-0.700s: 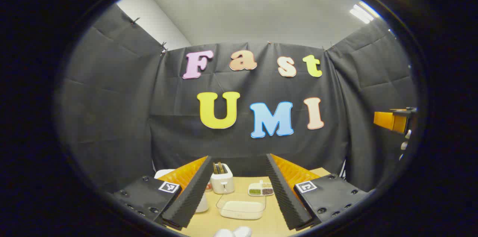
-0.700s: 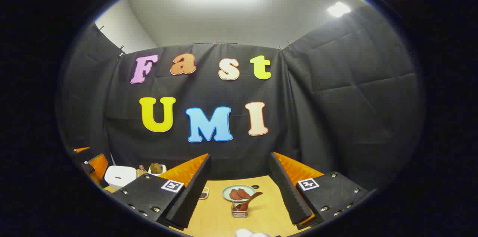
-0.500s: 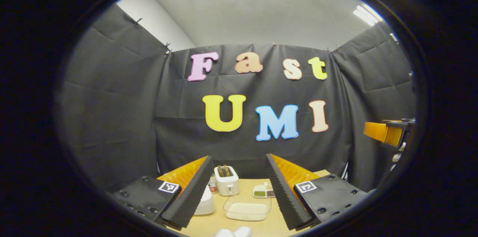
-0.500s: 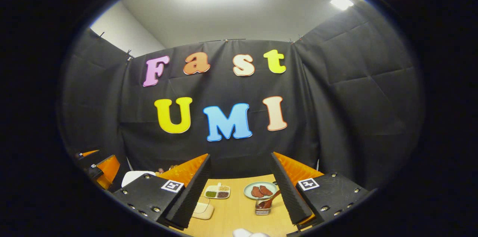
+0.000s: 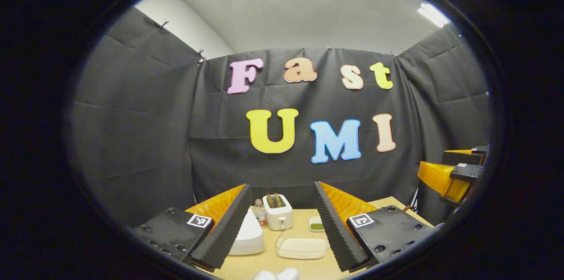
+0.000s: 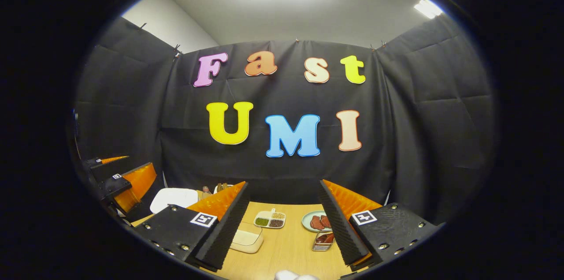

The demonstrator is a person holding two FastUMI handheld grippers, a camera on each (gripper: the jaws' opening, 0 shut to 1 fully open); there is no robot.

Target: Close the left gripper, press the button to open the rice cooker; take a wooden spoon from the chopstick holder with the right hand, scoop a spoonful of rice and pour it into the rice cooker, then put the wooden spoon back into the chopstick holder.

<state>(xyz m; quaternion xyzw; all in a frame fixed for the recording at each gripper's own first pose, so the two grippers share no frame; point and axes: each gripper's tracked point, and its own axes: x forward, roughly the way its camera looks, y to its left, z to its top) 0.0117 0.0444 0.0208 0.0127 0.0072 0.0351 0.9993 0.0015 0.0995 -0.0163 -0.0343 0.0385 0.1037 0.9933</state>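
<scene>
— Where are the two grippers right now?

— Both hang above the wooden worktop [image 5: 304,222], tilted toward the back cloth. The left gripper [image 5: 282,220] has its fingers spread wide, released, nothing between them. The right gripper [image 6: 284,222] is the same: fingers parted, gripping nothing.

— And the rice cooker?

— In the left gripper view the white rice cooker [image 5: 247,236] sits on the worktop just inside the left finger, partly hidden behind it, lid down. A small bottle [image 5: 260,213] and a white toaster [image 5: 277,212] stand just past it, and a clear lidded box of rice [image 5: 303,247] lies between the fingers, nearer the right one. In the right gripper view the rice cooker [image 6: 174,198] lies off beyond the left finger.

— The spoon?

— In the right gripper view a small clear holder [image 6: 324,240] sits just against the inner edge of the right finger, below a plate of red slices [image 6: 313,222]. I can't tell whether the spoon is in it. A divided dish of grains [image 6: 269,219] lies between the fingers.
</scene>
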